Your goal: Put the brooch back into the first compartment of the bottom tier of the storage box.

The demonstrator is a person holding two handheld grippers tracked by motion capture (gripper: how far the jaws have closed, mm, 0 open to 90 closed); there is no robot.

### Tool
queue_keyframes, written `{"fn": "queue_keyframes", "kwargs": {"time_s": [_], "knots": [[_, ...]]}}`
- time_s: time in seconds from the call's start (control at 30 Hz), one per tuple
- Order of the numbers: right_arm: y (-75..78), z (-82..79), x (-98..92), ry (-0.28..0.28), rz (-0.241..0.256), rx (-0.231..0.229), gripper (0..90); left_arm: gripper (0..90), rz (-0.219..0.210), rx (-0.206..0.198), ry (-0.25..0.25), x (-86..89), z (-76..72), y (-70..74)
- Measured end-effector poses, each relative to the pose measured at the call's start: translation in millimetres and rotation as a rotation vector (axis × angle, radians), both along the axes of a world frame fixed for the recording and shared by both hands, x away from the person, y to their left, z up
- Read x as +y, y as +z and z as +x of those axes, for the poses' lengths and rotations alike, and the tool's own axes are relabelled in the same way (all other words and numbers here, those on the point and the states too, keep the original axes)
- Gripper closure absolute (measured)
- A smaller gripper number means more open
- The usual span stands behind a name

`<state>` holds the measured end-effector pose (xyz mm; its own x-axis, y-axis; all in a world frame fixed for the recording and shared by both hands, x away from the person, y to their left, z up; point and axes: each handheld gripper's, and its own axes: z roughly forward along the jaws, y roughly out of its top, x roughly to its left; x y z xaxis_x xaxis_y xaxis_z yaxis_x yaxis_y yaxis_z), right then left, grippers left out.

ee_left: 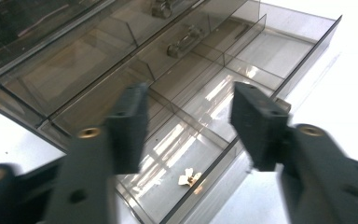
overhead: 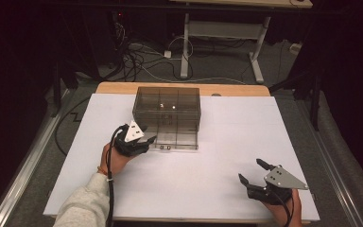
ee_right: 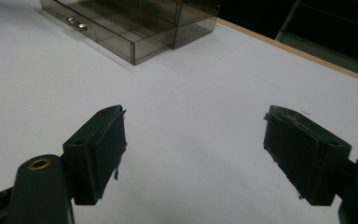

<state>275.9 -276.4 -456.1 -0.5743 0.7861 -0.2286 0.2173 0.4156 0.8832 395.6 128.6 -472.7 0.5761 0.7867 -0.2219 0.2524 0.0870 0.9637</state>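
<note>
A smoky transparent drawer cabinet [overhead: 166, 106] stands at the back middle of the white table top [overhead: 217, 161]. Its bottom drawer [overhead: 177, 137] is pulled out toward me and is split into compartments. My left gripper [overhead: 147, 137] hovers over the drawer's left end, open, with nothing between its fingers. In the left gripper view, the left gripper [ee_left: 191, 98] looks down on the drawer [ee_left: 303, 60], and a small pale scrap [ee_left: 189, 178] lies in the nearest compartment. My right gripper [overhead: 250, 170] rests open near the front right. In its own view, the right gripper [ee_right: 193, 116] faces bare table, with the drawer [ee_right: 116, 39] far off.
A strip of wooden table edge [overhead: 236, 89] shows behind the white top. On the floor beyond lie tangled cables [overhead: 137, 59] and the white legs of another desk [overhead: 185, 47]. Wide open table lies between the drawer and my right gripper.
</note>
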Motion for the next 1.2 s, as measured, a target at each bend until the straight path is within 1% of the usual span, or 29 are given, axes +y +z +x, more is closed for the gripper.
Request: {"fn": "queue_keyframes", "kwargs": {"time_s": [0.03, 0.07, 0.1, 0.13, 0.17, 0.2, 0.27, 0.37, 0.43, 0.47, 0.5, 0.57, 0.67, 0.73, 0.8, 0.87, 0.9, 0.97, 1.2], "knots": [[-0.1, 0.0, 0.3, 0.000, 0.008, 0.003, 20.9, 39.8, -0.007, -0.007, 0.004, -0.6, -0.8, 1.0], [-0.3, 0.0, 0.3, 0.003, 0.019, 0.007, 20.9, 37.8, -0.011, -0.013, 0.006, -0.7, -1.6, 2.0], [-0.4, 0.2, 0.6, 0.005, 0.018, 0.009, 20.8, 35.4, -0.017, -0.014, 0.006, -0.9, -2.2, 2.8], [-0.5, 0.5, 0.6, 0.005, 0.014, 0.009, 20.7, 30.5, -0.025, -0.020, 0.012, -1.8, -3.2, 3.7], [-0.7, 0.8, 0.3, 0.002, 0.015, 0.012, 20.5, 26.6, -0.021, -0.029, 0.023, -2.8, -3.9, 3.8], [-0.8, 1.1, -0.4, 0.003, 0.019, 0.015, 20.4, 24.7, -0.017, -0.036, 0.030, -3.6, -4.6, 4.0], [-0.9, 1.7, -1.1, -0.001, 0.020, 0.017, 20.5, 22.2, -0.023, -0.045, 0.025, -6.4, -7.3, 5.0], [-1.2, 2.0, -1.2, 0.009, 0.021, 0.020, 20.9, 22.1, -0.016, -0.061, 0.001, -12.2, -12.7, 6.6], [-1.4, 2.0, -0.3, 0.011, 0.022, 0.023, 20.9, 22.0, -0.019, -0.066, -0.018, -15.5, -15.8, 7.8], [-1.5, 2.1, 0.6, 0.020, 0.015, 0.019, 20.9, 20.0, -0.017, -0.069, -0.025, -17.8, -17.6, 8.2], [-1.5, 2.1, 0.6, 0.020, 0.015, 0.019, 20.9, 20.0, -0.019, -0.073, -0.031, -20.0, -18.8, 8.5], [-1.5, 1.8, 1.6, 0.026, 0.008, 0.023, 20.9, 19.8, -0.023, -0.075, -0.045, -23.2, -21.0, 9.2], [-1.5, 1.8, 2.7, 0.028, 0.009, 0.020, 20.1, 19.8, -0.016, -0.077, -0.061, -27.4, -24.3, 9.6], [-1.5, 1.6, 3.0, 0.031, 0.007, 0.020, 20.1, 19.8, -0.025, -0.077, -0.074, -29.0, -26.4, 10.7], [-1.6, 1.9, 3.1, 0.033, 0.008, 0.021, 20.1, 19.7, -0.031, -0.079, -0.081, -30.2, -27.7, 11.6], [-2.0, 2.4, 3.5, 0.038, 0.009, 0.024, 20.1, 19.5, -0.057, -0.073, -0.092, -30.5, -28.3, 13.0], [-2.2, 2.6, 3.7, 0.042, 0.008, 0.026, 20.1, 19.5, -0.063, -0.073, -0.092, -30.8, -28.1, 13.3], [-2.6, 2.6, 4.7, 0.049, 0.007, 0.034, 20.4, 19.5, -0.054, -0.079, -0.093, -31.8, -28.3, 13.2], [-2.8, 1.9, 7.0, 0.058, 0.003, 0.030, 20.4, 19.5, -0.053, -0.088, -0.107, -34.3, -31.9, 16.0]]}}
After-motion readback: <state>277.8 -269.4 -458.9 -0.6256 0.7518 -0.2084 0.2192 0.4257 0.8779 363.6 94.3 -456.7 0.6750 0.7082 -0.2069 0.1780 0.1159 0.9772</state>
